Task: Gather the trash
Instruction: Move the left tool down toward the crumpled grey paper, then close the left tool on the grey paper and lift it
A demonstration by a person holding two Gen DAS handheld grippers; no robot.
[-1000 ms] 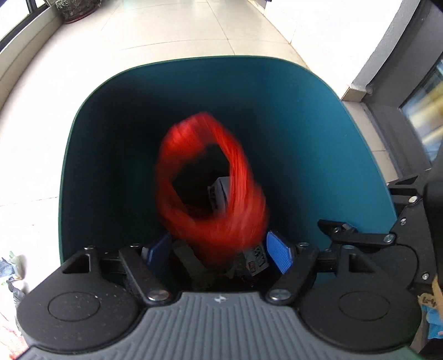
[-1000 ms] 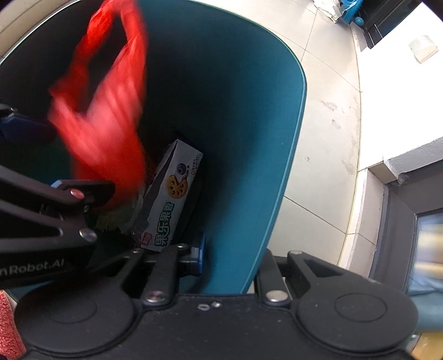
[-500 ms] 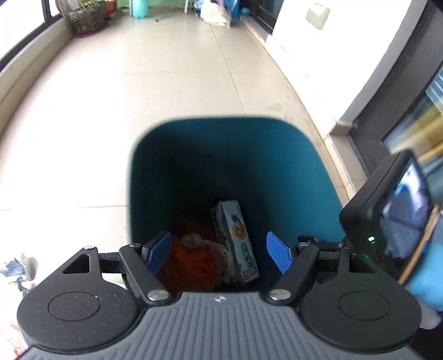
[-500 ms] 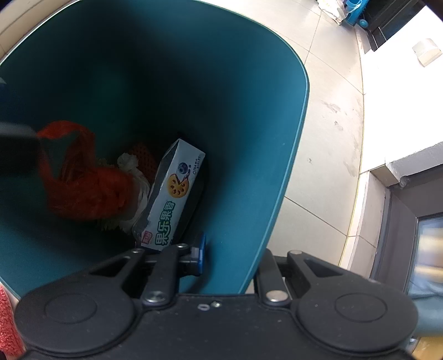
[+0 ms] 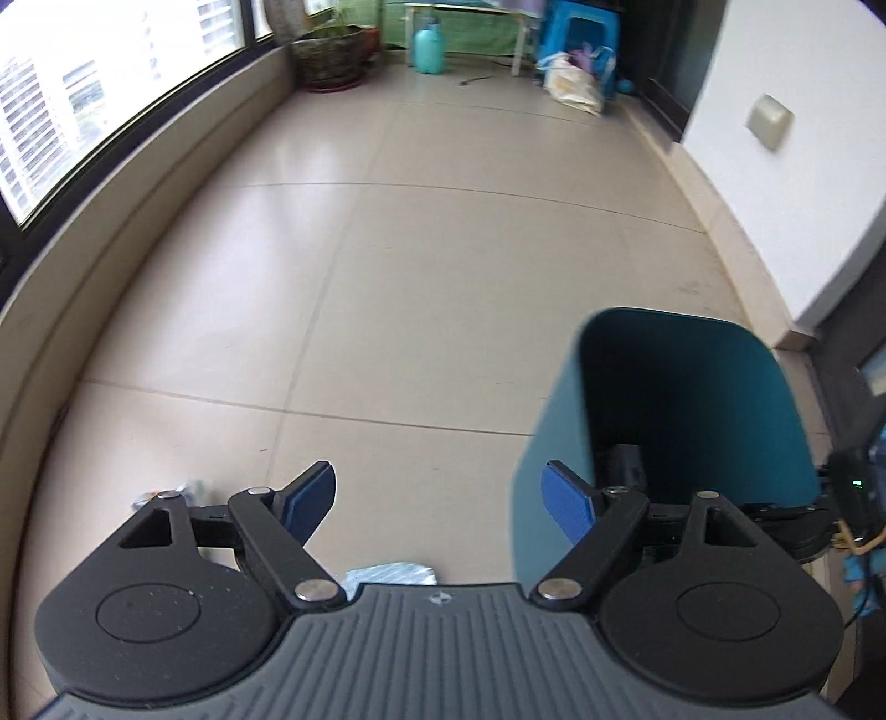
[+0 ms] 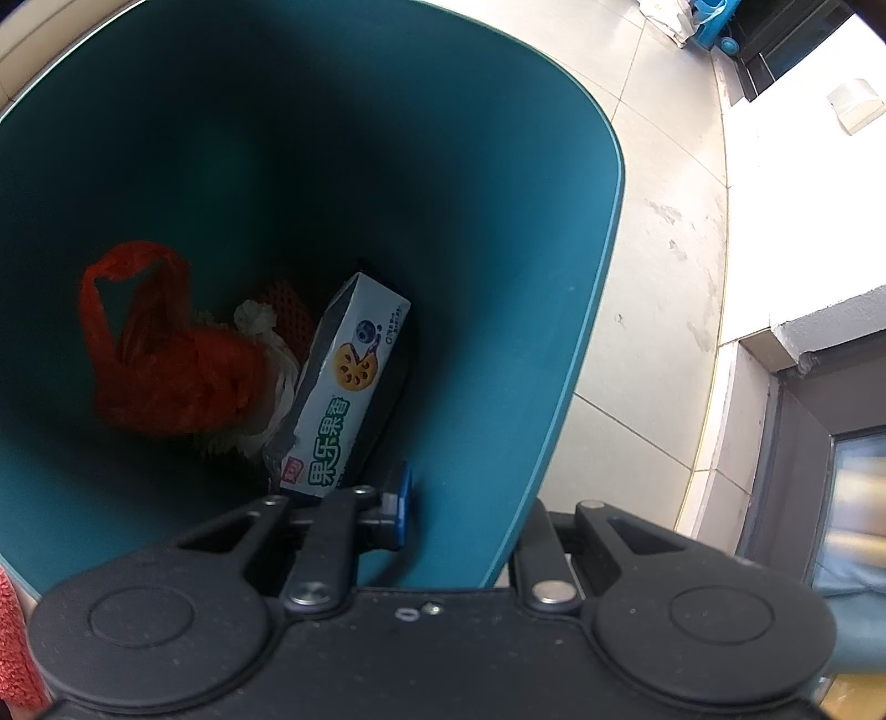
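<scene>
Tiled floor [image 5: 387,266] fills most of the left wrist view, w/ a long window [image 5: 83,111] running along its left side and a white wall [image 5: 803,138] on the right. Teal bin [image 6: 332,166] is the biggest item: in the left view it stands on the floor at right, just past the right fingertip; in the right wrist view it's seen from above, open mouth filling the frame.

Left gripper [image 5: 440,498] hangs over bare floor beside the bin, jaws spread wide, nothing btwn the blue pads. Right gripper [image 6: 462,518] straddles the bin's near wall: one finger w/ a blue pad sits inside the bin, the other outside, rim btwn them. Looks clamped on the wall, but actual pad contact is hidden.

Inside the bin, at the bottom: red plastic bag [image 6: 166,360] crumpled at left, handles loop up. Snack box [image 6: 343,387], white w/ green lettering, leans tilted against the right inner wall, touching the pile. Crumpled white paper [image 6: 260,327] sits btwn bag and box.

On the floor, just under the left gripper: a small silvery wrapper [image 5: 387,573], partly hidden by the gripper body. Another scrap [image 5: 166,493] pokes out behind the left finger, too blurred to ID.

Far end of the floor: plant pot [image 5: 332,55], teal bottle [image 5: 429,50], blue stool [image 5: 581,39].
</scene>
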